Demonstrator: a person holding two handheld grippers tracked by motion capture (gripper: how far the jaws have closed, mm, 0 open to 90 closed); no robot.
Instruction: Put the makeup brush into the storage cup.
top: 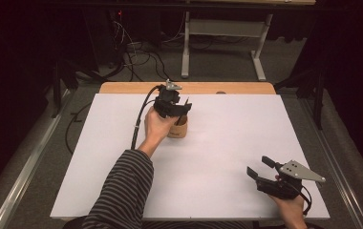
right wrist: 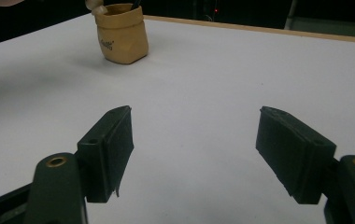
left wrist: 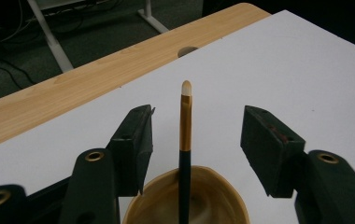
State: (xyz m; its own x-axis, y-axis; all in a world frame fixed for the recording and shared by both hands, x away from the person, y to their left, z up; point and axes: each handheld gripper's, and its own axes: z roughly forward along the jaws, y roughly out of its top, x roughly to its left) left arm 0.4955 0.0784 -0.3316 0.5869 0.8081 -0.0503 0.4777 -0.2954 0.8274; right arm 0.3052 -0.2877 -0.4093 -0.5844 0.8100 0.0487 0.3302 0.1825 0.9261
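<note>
My left gripper (left wrist: 196, 140) hung wide open over the tan pot (left wrist: 187, 198), a jaw on each side of the brush (left wrist: 185, 133) standing in it, touching neither. To do it well, I judged, I should close squarely on the gold band and lift straight along the handle. The brush stood near upright, pale tip up (handle end hidden in the pot). My right gripper (right wrist: 194, 151) rested open, well apart.

From above, the left gripper (top: 183, 108) and hand (top: 156, 125) cover most of the tan cup (top: 178, 130). The brush's (left wrist: 185, 140) lower end disappears inside it. The cup's lettering (right wrist: 106, 45) is too small to read.
</note>
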